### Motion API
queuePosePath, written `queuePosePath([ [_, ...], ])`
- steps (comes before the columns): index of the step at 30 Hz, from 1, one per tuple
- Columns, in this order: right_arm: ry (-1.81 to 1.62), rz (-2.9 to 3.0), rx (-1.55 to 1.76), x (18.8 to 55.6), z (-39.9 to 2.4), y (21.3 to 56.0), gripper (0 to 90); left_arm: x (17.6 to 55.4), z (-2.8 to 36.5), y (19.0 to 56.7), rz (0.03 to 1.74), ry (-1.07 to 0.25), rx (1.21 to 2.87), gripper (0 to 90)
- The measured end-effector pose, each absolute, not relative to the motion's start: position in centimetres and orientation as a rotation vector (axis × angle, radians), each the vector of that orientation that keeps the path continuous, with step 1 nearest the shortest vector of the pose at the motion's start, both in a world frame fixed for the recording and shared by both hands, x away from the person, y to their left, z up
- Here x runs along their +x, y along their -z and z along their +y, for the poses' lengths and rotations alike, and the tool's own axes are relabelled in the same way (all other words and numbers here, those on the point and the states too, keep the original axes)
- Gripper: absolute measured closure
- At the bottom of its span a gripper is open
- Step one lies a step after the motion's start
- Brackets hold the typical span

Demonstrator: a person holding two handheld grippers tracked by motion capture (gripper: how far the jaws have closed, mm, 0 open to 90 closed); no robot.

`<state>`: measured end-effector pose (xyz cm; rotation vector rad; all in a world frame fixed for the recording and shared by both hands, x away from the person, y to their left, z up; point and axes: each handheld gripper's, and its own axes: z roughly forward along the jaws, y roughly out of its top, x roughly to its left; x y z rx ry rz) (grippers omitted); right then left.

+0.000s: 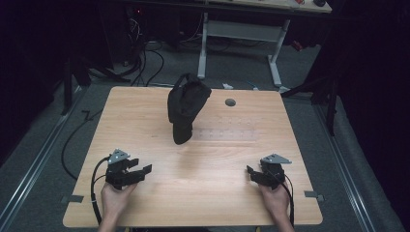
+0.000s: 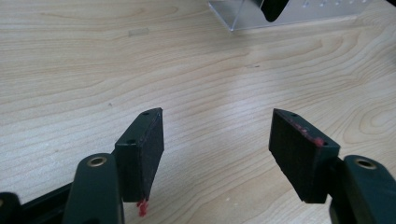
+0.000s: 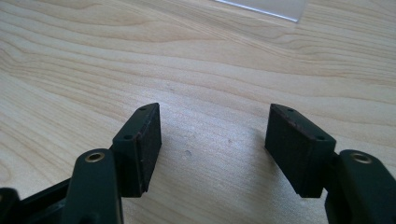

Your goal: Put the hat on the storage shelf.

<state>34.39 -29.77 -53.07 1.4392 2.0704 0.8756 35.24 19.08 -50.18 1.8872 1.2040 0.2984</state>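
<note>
One black bag [image 1: 185, 107]: stands propped on a clear stand [image 1: 227, 131] mid-counter, well ahead of both your hands.
Clear stand: your left claw view catches its corner [image 2: 243, 14] with the bag's dark tip [image 2: 273, 8]; your right claw view shows just an edge [image 3: 275, 8].
Two claws: your left claw [image 1: 140, 170] and right claw [image 1: 252, 173] rest near the counter's [image 1: 203, 193] front edge.
Claw state: both gape apart, nothing between.
One round hole [image 1: 230, 102]: the high view shows it.

Black bag [image 1: 185, 108]; pale wood-grain table [image 1: 217, 183]; black tools, red flecks on left tool [image 2: 217, 140]
</note>
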Motion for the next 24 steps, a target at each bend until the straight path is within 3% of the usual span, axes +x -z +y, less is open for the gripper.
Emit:
queuePosePath([
  [11, -0.876, 2.07, 1.439, 34.4, -29.8, 53.1, 36.4, 35.4, 18.8, 51.4, 1.223, -0.3, 1.904, 34.9],
  [24, -0.875, 2.07, 1.438, 34.4, -29.8, 53.1, 36.4, 35.7, 17.9, 53.2, 1.228, -0.413, 1.996, 33.7],
])
